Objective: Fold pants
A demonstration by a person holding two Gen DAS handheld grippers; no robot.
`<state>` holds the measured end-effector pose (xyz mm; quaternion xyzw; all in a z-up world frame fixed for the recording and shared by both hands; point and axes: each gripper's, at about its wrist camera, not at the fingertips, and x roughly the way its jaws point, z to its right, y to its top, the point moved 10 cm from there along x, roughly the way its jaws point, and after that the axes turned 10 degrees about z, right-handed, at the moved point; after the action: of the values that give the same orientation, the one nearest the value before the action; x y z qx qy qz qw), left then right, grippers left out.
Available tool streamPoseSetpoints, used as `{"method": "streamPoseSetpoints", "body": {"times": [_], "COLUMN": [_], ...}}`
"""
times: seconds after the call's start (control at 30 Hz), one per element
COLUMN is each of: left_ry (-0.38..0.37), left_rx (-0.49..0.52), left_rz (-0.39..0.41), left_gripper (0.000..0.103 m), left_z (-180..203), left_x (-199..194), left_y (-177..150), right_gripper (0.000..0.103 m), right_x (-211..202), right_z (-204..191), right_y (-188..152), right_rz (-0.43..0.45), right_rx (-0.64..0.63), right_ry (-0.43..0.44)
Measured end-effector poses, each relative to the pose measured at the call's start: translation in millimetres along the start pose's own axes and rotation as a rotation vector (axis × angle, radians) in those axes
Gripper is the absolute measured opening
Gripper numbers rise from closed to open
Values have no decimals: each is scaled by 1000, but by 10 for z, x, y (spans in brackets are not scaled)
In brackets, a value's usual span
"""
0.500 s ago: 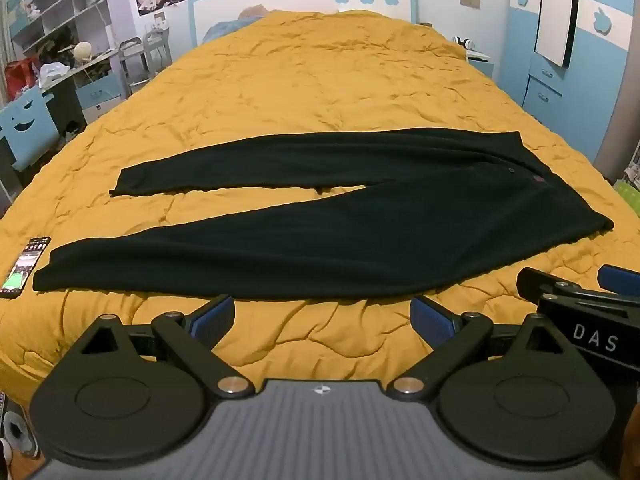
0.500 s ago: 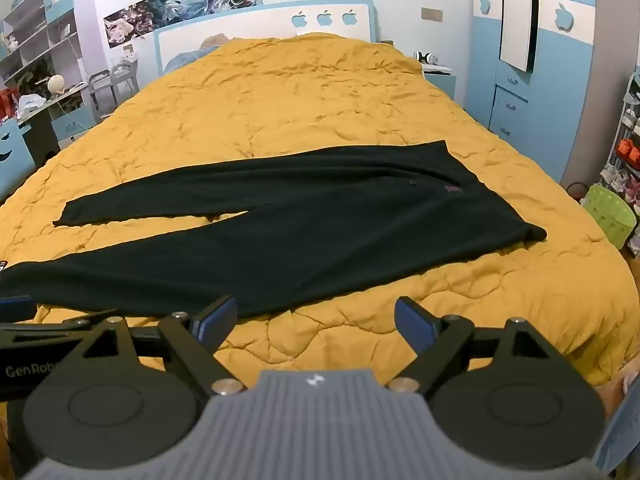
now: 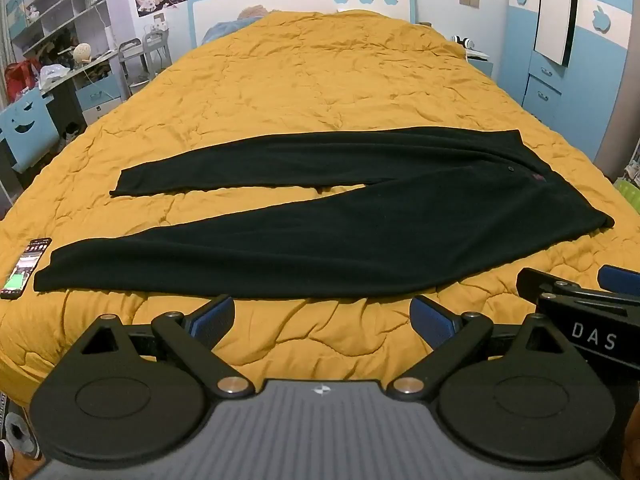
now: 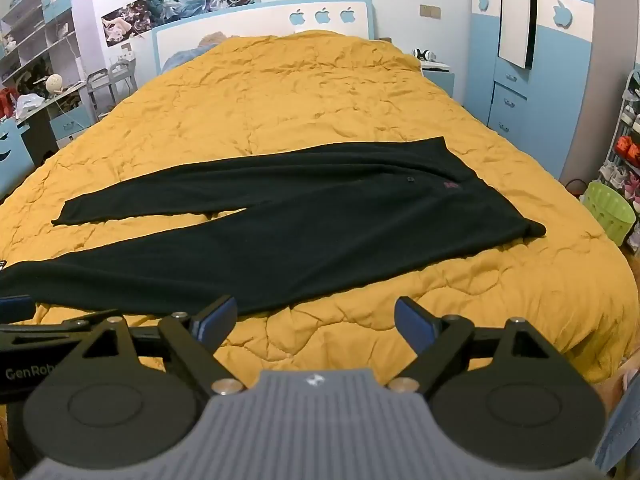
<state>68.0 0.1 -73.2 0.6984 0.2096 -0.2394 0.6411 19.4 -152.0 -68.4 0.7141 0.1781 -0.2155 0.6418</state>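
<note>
Nearest: left gripper (image 3: pixel 322 314) and right gripper (image 4: pixel 316 318), side by side above near edge of bed, fingers spread wide, holding nothing. Beneath and beyond: yellow quilt (image 3: pixel 320 92). Black pants (image 3: pixel 340 236) lie flat across it, unfolded, waistband right, legs splayed leftward. Phone (image 3: pixel 25 268) rests just beside near leg's cuff. Far end: white headboard (image 3: pixel 300 8). Versus half second ago: practically no change, grippers still hover short of fabric. Judgement: folding not begun; first grasp pending.

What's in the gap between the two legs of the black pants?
Only the yellow quilt: a bare wedge of it separates the two legs of the pants, seen in both wrist views.
</note>
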Motion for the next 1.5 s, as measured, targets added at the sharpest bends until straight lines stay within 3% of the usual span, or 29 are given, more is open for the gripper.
{"method": "streamPoseSetpoints", "body": {"times": [1.5], "left_ry": [1], "left_rx": [1], "left_rz": [-2], "left_gripper": [103], "left_z": [-2], "left_x": [1], "left_y": [-2], "right_gripper": [82], "right_x": [-3], "right_z": [-6], "right_y": [-37], "right_rz": [-8], "right_rx": [3], "right_ry": [-14]}}
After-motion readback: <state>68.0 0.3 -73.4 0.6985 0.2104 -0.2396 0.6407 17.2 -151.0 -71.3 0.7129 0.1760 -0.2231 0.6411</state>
